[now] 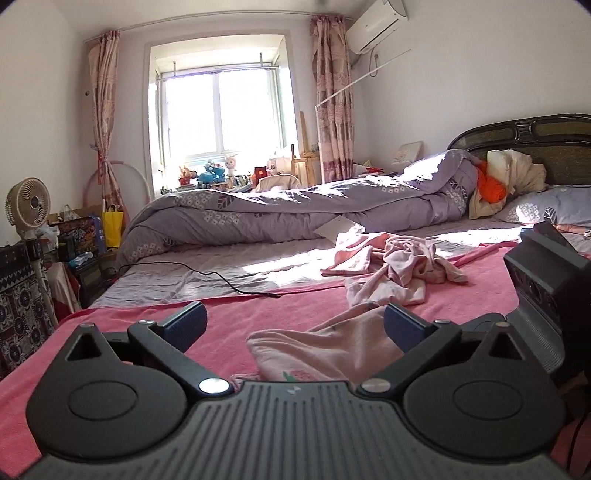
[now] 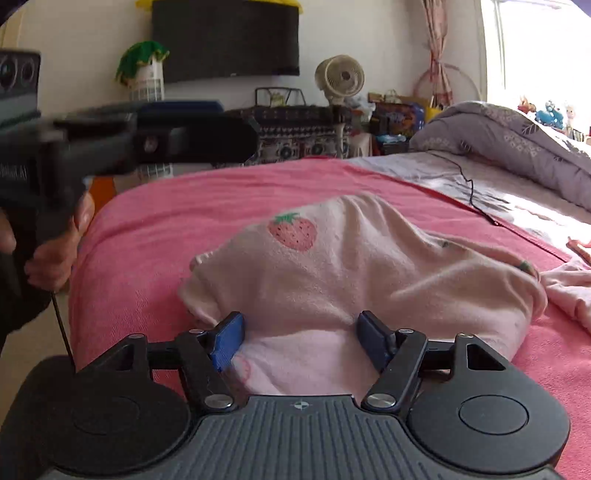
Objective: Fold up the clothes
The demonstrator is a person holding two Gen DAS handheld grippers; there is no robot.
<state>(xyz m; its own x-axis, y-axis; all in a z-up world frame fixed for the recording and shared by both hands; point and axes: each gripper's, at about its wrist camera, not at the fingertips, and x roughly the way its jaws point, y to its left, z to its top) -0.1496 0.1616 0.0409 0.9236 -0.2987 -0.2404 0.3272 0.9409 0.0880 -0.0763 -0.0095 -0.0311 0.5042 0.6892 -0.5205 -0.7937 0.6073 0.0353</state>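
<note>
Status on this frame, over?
Left gripper open. Right gripper open astride pink strawberry garment, not clamped. Black cable off to the side.

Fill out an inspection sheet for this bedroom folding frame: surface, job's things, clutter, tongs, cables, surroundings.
Surface: pink blanket spread over the near part of the bed.
Job's things: pale pink strawberry garment lying rumpled on the blanket; further pink clothes heaped beyond it.
Clutter: white paper sheet by the rolled purple duvet.
Tongs: left tongs open, garment edge between the fingers, not clamped; right tongs open, straddling the garment's near edge.
Cables: black cable trailing across the grey sheet onto the blanket.
Surroundings: sunlit window, fan, air conditioner, headboard.
</note>
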